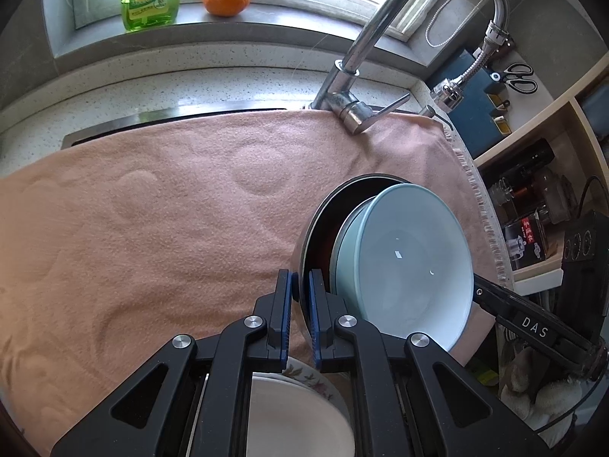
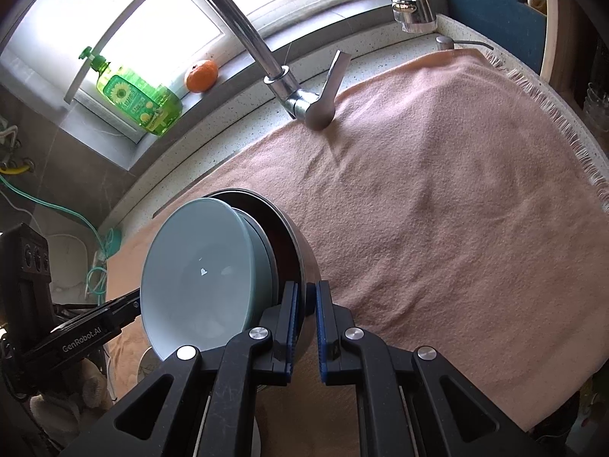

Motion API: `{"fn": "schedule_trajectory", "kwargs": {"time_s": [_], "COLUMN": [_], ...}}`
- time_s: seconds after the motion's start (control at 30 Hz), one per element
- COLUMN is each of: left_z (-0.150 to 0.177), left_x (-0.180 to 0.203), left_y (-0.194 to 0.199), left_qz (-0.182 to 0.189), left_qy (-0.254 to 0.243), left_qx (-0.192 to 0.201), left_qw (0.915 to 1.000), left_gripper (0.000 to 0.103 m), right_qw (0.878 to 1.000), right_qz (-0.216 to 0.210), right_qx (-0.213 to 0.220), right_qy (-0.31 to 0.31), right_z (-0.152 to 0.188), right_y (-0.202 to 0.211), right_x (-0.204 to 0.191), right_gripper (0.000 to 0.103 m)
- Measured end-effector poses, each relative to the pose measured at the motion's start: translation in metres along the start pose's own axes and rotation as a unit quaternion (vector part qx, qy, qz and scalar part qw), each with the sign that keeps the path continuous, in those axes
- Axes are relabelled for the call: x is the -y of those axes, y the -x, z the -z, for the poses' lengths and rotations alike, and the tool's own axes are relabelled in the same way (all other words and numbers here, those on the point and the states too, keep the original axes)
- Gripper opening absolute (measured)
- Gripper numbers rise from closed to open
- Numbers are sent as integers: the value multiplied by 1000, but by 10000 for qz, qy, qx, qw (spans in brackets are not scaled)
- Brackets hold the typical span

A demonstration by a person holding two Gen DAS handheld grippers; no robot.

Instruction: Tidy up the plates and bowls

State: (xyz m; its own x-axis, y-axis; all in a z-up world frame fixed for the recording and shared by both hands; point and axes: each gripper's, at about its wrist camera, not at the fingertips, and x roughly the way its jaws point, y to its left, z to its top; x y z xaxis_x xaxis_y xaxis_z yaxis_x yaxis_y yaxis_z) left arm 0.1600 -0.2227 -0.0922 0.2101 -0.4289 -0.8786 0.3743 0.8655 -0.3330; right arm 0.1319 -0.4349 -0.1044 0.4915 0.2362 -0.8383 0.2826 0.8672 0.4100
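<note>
- Two hand-held grippers, left [image 1: 300, 297] and right [image 2: 305, 312], are clamped on opposite rims of the metal bowl [image 1: 318, 209].
- Inside it a blue bowl [image 1: 411, 259] is nested, lifted over the towel [image 1: 152, 228].
- Both sides should be kept level.

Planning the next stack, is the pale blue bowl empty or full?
Empty: the pale blue bowl shows a bare, glossy inside in both views.
</note>
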Motion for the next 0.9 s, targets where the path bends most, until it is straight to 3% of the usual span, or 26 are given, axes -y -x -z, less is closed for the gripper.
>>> {"fn": "schedule_trajectory", "kwargs": {"time_s": [0.9], "left_z": [36], "left_x": [-30], "left_y": [61], "left_qz": [49], "left_qy": [214], "left_qx": [330], "left_qw": [9992], "left_gripper": [7], "right_qw": [9989], "right_qz": [-215], "right_qx": [38], "right_qy": [420], "right_z": [33], "right_y": [35], "right_x": [-57], "right_gripper": [9]}}
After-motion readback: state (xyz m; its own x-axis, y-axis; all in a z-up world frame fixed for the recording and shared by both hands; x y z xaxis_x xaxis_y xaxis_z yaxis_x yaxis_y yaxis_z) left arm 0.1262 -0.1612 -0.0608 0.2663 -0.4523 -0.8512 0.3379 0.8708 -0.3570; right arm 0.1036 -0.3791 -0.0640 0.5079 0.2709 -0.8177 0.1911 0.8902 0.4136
